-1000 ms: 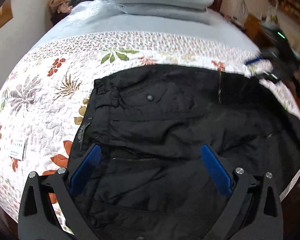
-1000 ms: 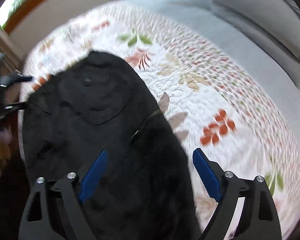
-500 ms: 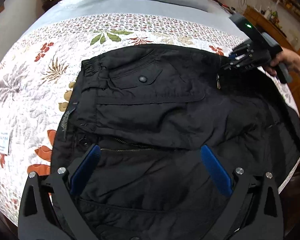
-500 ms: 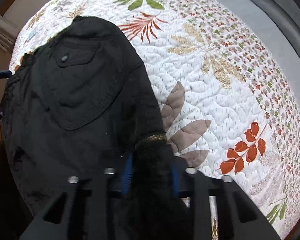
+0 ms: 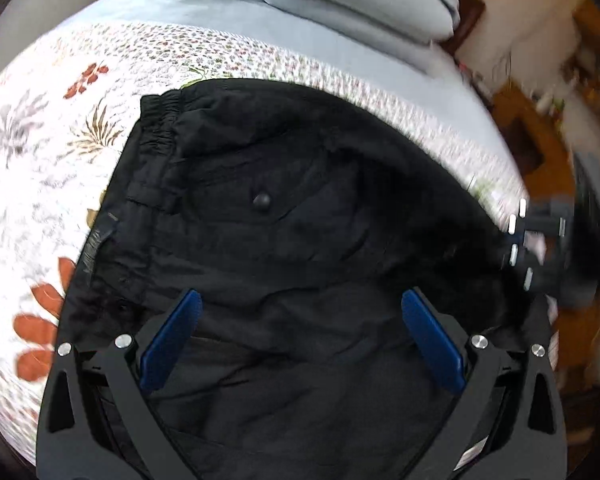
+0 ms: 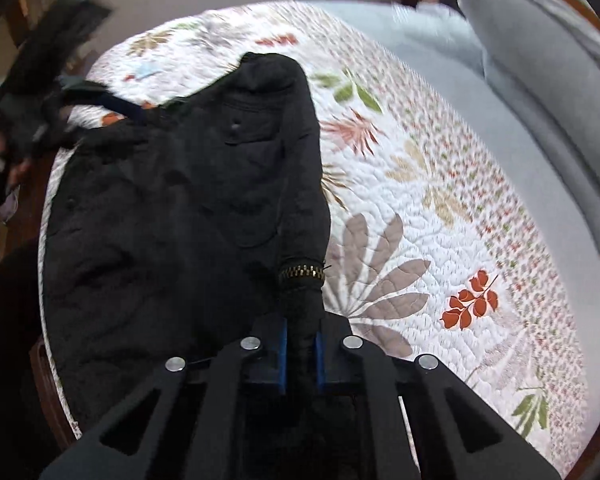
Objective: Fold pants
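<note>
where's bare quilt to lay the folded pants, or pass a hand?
Free: floral quilt between the black pants and the grey bedding, and the quilt strip past the waistband. Crowded: the pants' span, with the open left gripper over them and the right gripper shut on a hem.

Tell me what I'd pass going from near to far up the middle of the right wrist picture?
Right gripper, its fingers pinching black cloth → gold zipper → black pants with a pocket button → floral quilt → pale wall.
</note>
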`<state>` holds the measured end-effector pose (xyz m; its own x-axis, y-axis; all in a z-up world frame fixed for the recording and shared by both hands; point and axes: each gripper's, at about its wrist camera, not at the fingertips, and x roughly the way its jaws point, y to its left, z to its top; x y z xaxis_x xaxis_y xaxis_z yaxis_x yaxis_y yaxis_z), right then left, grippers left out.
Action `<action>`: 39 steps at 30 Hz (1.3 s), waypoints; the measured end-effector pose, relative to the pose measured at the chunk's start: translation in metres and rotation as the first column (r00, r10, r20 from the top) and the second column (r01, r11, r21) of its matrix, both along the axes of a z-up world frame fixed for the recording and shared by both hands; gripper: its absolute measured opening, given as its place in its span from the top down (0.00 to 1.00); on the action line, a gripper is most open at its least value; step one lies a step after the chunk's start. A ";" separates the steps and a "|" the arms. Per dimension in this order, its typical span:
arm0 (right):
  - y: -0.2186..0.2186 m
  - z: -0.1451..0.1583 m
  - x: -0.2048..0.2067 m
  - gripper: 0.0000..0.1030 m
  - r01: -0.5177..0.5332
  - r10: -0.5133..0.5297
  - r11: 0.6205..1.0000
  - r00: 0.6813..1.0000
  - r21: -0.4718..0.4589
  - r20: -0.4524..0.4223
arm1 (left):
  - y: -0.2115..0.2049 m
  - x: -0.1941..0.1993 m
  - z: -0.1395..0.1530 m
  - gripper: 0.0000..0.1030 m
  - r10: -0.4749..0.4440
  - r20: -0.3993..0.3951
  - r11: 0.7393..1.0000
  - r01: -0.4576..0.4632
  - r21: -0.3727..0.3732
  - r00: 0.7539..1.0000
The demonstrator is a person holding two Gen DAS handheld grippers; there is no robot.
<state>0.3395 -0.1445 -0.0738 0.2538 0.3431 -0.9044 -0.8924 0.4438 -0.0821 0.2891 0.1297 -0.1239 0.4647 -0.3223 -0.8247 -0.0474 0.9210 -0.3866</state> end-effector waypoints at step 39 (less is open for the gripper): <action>0.012 -0.063 -0.243 0.90 -0.068 0.065 0.992 0.997 0.108 0.029 | -0.036 -0.153 0.031 0.03 0.162 0.173 0.920 -0.212 0.330 0.971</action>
<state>0.0961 -0.1326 -0.1365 0.2492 0.4562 -0.8543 -0.9185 0.3909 -0.0592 0.1356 0.0937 -0.0930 0.6072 0.0741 -0.7911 -0.2007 0.9777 -0.0625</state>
